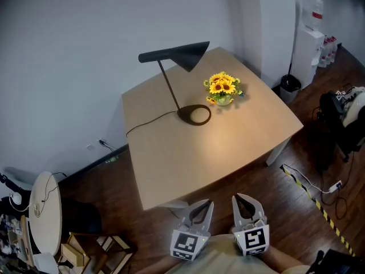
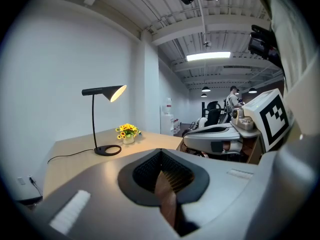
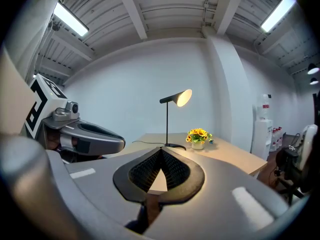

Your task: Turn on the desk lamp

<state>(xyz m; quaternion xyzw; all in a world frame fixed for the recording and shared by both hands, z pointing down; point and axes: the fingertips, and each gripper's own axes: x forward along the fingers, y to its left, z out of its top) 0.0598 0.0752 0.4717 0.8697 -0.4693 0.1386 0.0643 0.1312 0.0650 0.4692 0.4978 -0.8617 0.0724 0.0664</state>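
A black desk lamp (image 1: 171, 84) stands at the back of the pale wooden table (image 1: 239, 147), with its ring base (image 1: 194, 115) beside a pot of yellow flowers (image 1: 223, 87). The shade (image 2: 107, 91) glows from inside in the left gripper view, and the same lit shade (image 3: 179, 97) shows in the right gripper view. Warm light falls on the tabletop. My left gripper (image 1: 209, 204) and right gripper (image 1: 237, 198) are side by side below the table's near edge, far from the lamp. Both are shut with nothing between the jaws.
The lamp's cable (image 1: 149, 121) runs left off the table to a wall socket. A water dispenser (image 1: 308, 44) and a bin (image 1: 290, 84) stand at the back right, and a loaded chair (image 1: 342, 119) at the right. A round white table (image 1: 45, 210) is at the left. Cables (image 1: 308, 181) lie on the floor.
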